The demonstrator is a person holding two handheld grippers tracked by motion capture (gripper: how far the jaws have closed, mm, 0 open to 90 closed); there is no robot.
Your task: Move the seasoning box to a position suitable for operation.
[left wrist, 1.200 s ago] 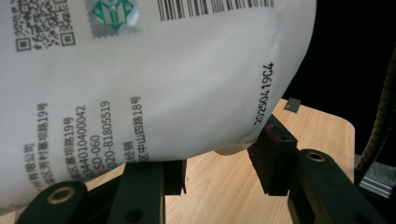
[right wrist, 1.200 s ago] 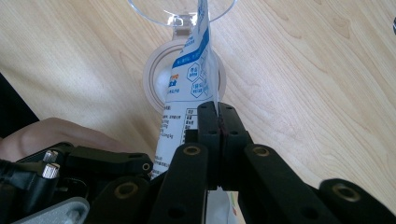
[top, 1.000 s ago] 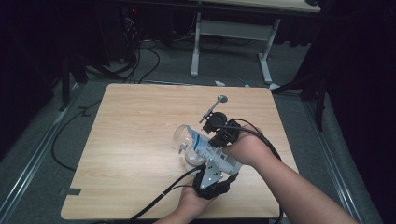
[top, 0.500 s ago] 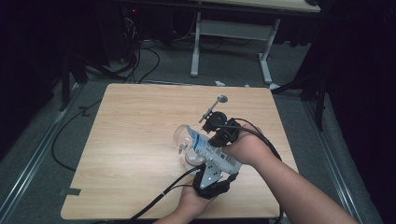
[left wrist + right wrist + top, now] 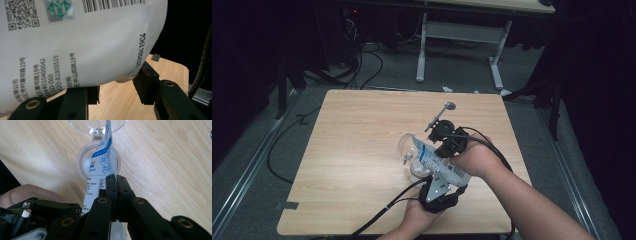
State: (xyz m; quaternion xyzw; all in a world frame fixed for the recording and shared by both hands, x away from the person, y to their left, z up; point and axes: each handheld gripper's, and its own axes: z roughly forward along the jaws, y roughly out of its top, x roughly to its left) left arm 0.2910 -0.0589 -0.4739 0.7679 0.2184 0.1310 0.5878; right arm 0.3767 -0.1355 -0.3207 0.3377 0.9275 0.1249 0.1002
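Pinching pouch (image 5: 100, 167), right gripper (image 5: 116, 178), glass (image 5: 408, 150) seemingly behind

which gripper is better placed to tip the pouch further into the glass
Right, probably. The right gripper is shut on the pouch edge, aimed at the glass. The left gripper cradles the pouch's body with its jaws apart, so it suits supporting.

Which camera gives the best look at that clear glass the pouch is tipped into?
The high view: the clear glass lies sideways with the pouch at its mouth. The right gripper view shows its rim and round base; the left gripper view shows the pouch's printed side.
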